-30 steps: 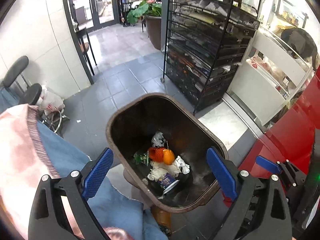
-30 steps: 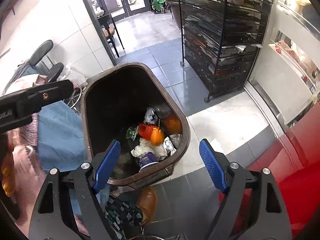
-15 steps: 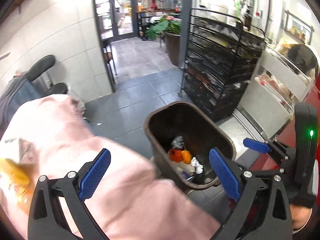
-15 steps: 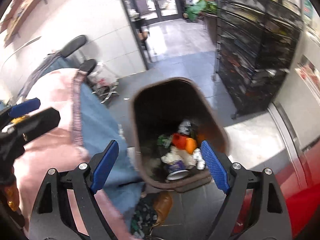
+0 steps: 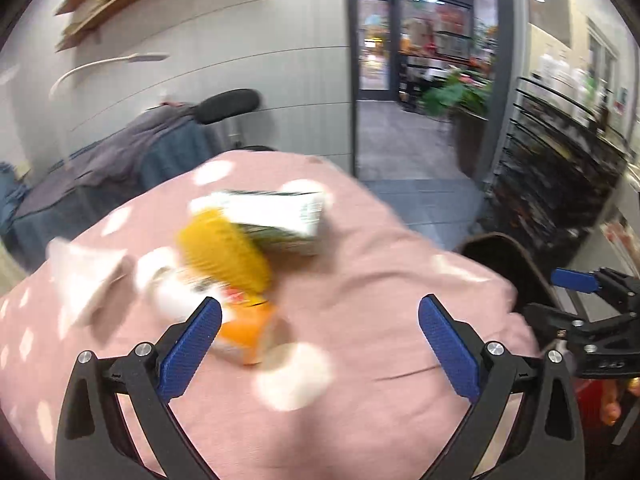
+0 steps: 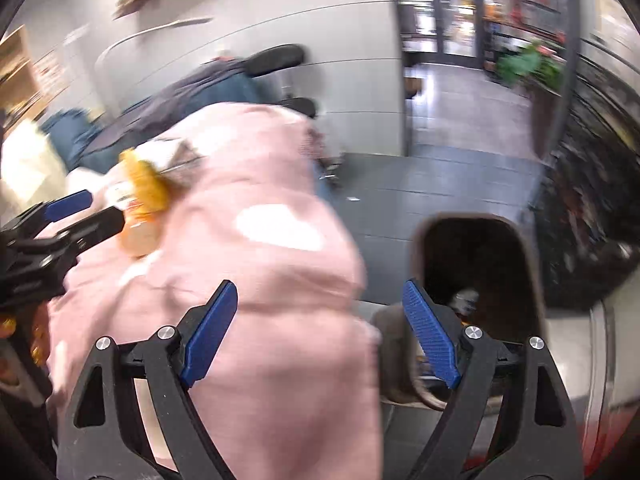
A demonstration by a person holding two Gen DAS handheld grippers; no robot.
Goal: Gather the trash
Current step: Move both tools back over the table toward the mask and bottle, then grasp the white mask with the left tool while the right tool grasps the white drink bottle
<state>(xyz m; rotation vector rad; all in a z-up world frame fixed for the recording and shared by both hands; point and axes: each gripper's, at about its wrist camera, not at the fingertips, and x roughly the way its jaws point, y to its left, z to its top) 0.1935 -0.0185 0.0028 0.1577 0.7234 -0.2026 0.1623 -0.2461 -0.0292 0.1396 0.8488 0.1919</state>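
Left gripper (image 5: 320, 336): jaws spread, empty, over blurred trash pile (image 5: 240, 256) on the pink spotted cloth (image 5: 360, 264), likely lining up a pick | Right gripper (image 6: 320, 332): jaws spread, empty, between cloth and brown bin (image 6: 480, 264) | Bin: on floor just beside the cloth, some trash inside, handy for drops
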